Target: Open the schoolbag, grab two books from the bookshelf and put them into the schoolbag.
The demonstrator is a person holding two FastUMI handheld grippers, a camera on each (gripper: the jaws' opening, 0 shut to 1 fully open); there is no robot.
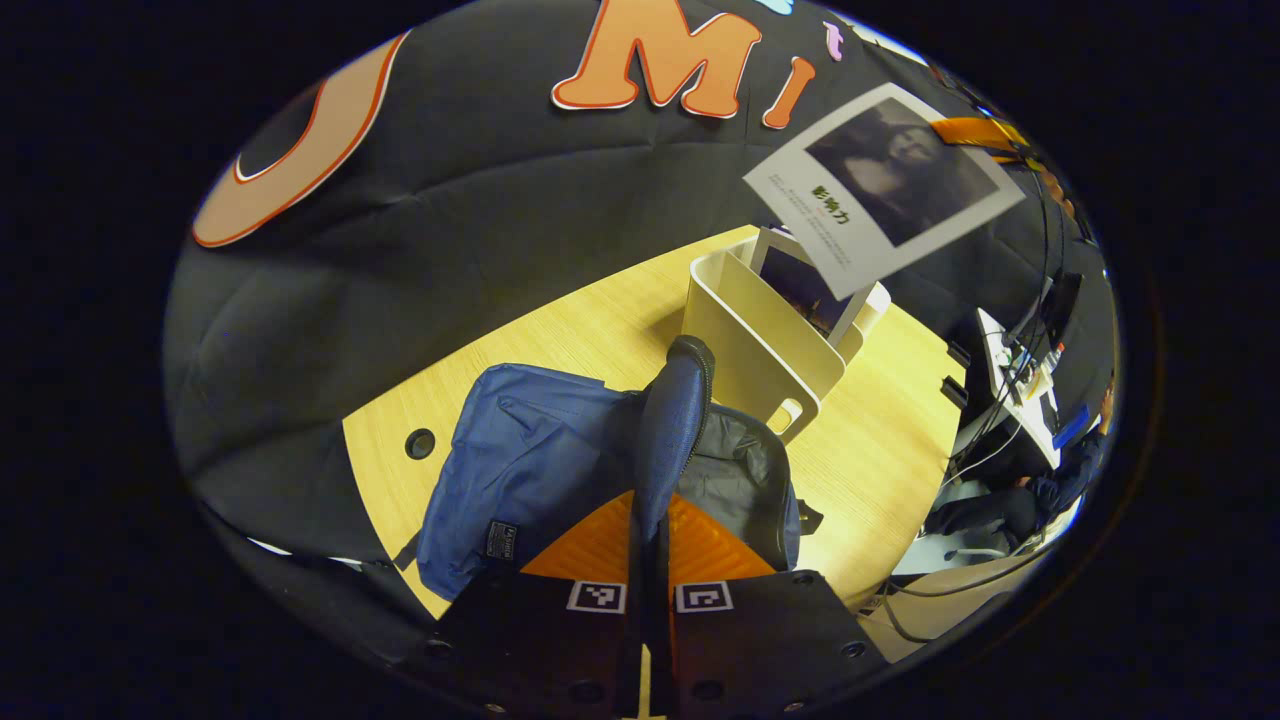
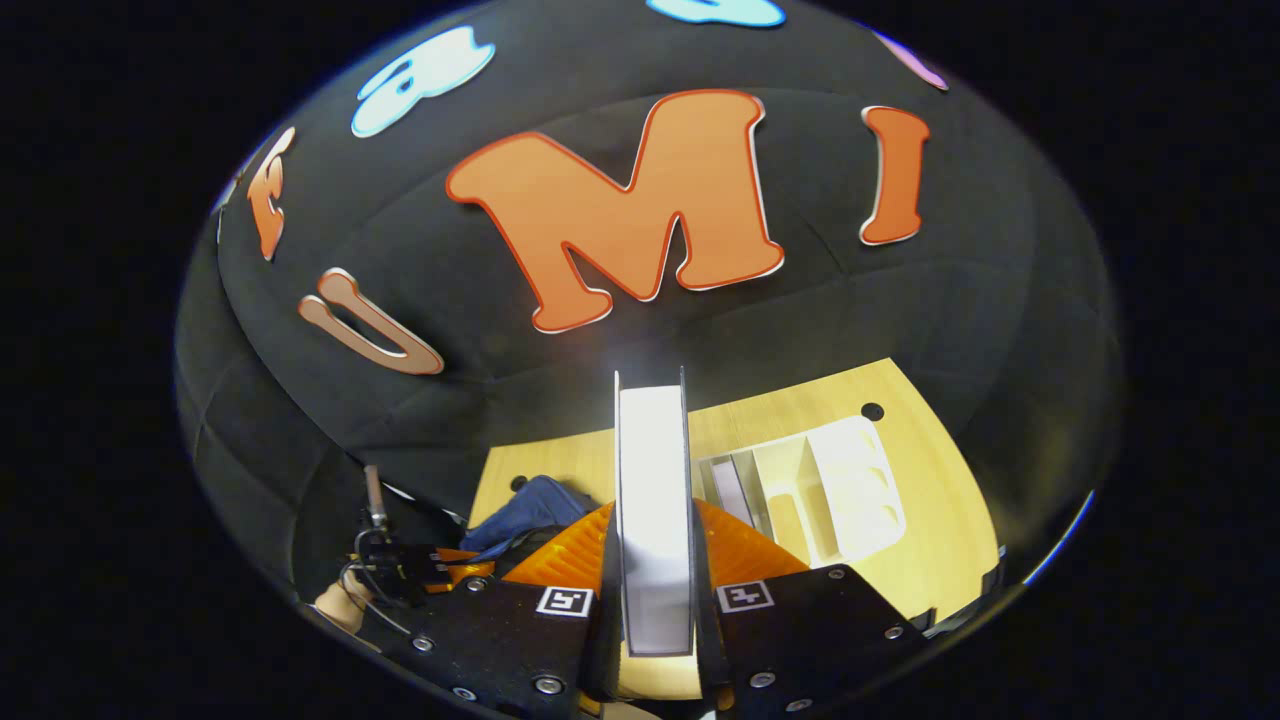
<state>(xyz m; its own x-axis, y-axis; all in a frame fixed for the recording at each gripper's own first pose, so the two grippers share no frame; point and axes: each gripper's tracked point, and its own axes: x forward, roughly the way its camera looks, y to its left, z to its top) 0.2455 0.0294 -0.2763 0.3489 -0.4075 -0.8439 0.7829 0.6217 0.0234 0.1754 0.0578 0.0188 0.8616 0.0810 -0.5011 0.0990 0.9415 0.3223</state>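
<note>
The blue schoolbag (image 1: 520, 460) lies on the wooden table (image 1: 880, 450), its grey-lined inside (image 1: 740, 470) showing. My left gripper (image 1: 648, 520) is shut on the bag's raised zipper edge (image 1: 675, 400), holding it up. The cream bookshelf (image 1: 750, 350) stands just behind the bag with one book (image 1: 800, 285) in it. In the right gripper view my right gripper (image 2: 655, 545) is shut on a white book (image 2: 655, 480), seen edge-on above the table. That book (image 1: 885, 180) hangs in the air over the bookshelf, with the right gripper (image 1: 975, 132) at its far corner.
The bookshelf (image 2: 835, 490) and the book left in it (image 2: 730, 490) lie below the held book, the schoolbag (image 2: 530, 505) to their left beside the left gripper (image 2: 420, 570). Cables and gear (image 1: 1020, 380) crowd the table's right side. Round holes (image 1: 420, 443) mark the tabletop.
</note>
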